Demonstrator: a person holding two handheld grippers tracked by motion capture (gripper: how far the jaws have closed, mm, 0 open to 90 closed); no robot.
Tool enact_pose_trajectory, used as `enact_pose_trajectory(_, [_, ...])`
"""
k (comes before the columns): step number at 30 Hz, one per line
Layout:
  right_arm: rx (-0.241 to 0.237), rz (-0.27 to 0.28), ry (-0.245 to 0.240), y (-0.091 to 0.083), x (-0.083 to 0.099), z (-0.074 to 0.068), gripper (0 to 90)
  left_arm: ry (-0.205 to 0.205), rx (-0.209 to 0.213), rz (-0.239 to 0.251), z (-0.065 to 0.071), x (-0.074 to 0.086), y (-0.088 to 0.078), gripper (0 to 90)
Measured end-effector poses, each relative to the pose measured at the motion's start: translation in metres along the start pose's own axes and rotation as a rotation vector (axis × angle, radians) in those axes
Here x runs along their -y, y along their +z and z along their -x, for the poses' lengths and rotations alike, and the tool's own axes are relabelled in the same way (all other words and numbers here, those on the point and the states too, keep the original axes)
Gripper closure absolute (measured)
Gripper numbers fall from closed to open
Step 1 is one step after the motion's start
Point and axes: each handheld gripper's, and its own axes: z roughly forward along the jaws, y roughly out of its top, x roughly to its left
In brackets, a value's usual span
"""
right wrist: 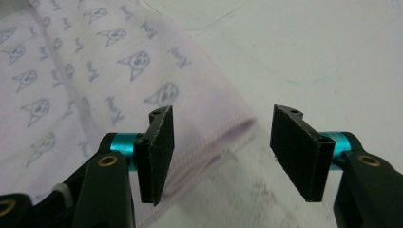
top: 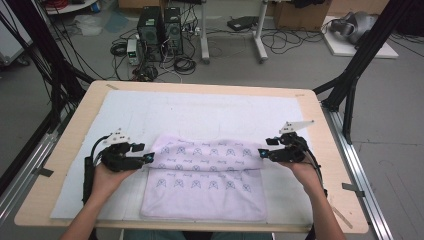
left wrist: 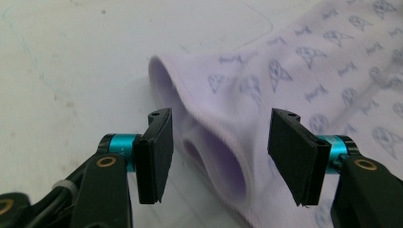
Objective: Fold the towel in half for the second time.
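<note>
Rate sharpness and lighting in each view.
High view: even light, soft low-resolution detail, towel pattern faint. Left gripper view: towel fold between the jaws sharp, far prints blurred. Right gripper view: towel edge fairly crisp, shadow beneath it, no glare.

A light wooden table [top: 65, 150] with rounded corners carries a white mat [top: 210, 112] that covers nearly all of its top, leaving a bare wooden border along the left, far and right edges. On the mat, toward the near edge and about midway between left and right, lies a pale lilac towel [top: 205, 190] printed with small grey-blue cat faces (the print shows clearly in the right gripper view [right wrist: 95, 61]). It is folded, its far part doubled over in a thicker band. In the left gripper view the towel's left edge [left wrist: 209, 142] gapes open in soft loops above the mat [left wrist: 71, 71].
</note>
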Motion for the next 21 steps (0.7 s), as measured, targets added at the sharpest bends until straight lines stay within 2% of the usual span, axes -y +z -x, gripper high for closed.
enact_pose_trajectory(1, [-0.011,0.001,0.01,0.005,-0.004,0.002,40.2,-0.006,0.006,-0.009,-0.001,-0.004,0.005,42.3])
enact_pose_trajectory(2, [-0.014,-0.003,0.018,0.01,-0.007,0.004,39.7,-0.027,0.033,-0.015,-0.003,-0.007,0.011,44.1])
enact_pose_trajectory(3, [-0.027,-0.015,0.039,0.015,-0.009,0.006,39.7,-0.028,0.066,-0.024,-0.004,-0.008,0.014,51.0])
enact_pose_trajectory(4, [-0.045,-0.027,0.054,0.02,-0.01,0.008,41.0,-0.018,0.069,-0.03,-0.004,-0.008,0.017,64.7])
enact_pose_trajectory(5, [-0.062,-0.044,0.062,0.025,-0.01,0.009,48.1,-0.018,0.07,-0.038,-0.004,-0.008,0.018,76.7])
enact_pose_trajectory(6, [-0.089,-0.063,0.051,0.029,-0.009,0.009,57.7,-0.003,0.076,-0.057,-0.003,-0.007,0.017,81.3])
enact_pose_trajectory(7, [-0.107,-0.089,0.0,0.031,-0.01,0.004,73.1,0.006,0.07,-0.058,-0.002,-0.007,0.016,83.1])
enact_pose_trajectory(8, [-0.102,-0.093,-0.023,0.03,-0.011,0.002,77.6,0.021,0.06,-0.042,0.0,-0.006,0.011,83.6])
enact_pose_trajectory(9, [-0.097,-0.084,-0.057,0.028,-0.012,-0.003,79.8,0.015,0.056,-0.017,0.002,-0.006,0.006,84.0])
enact_pose_trajectory(14, [-0.095,0.002,-0.109,-0.003,-0.022,-0.021,82.3,0.045,0.046,0.055,0.014,-0.005,-0.028,83.9])
enact_pose_trajectory(16, [-0.104,0.033,-0.14,-0.021,-0.021,-0.035,82.3,0.05,0.066,0.076,0.022,0.001,-0.042,83.2])
enact_pose_trajectory(18, [-0.124,0.058,-0.168,-0.036,-0.013,-0.049,80.4,0.073,0.089,0.06,0.031,0.012,-0.055,81.1])
enact_pose_trajectory(19, [-0.151,0.064,-0.182,-0.042,-0.007,-0.055,75.5,0.087,0.09,0.05,0.035,0.018,-0.06,78.1])
enact_pose_trajectory(20, [-0.167,0.069,-0.182,-0.047,0.0,-0.061,70.9,0.081,0.086,0.045,0.038,0.024,-0.064,70.3])
enact_pose_trajectory(21, [-0.16,0.078,-0.189,-0.051,0.006,-0.065,68.3,0.084,0.072,0.029,0.04,0.028,-0.067,61.6])
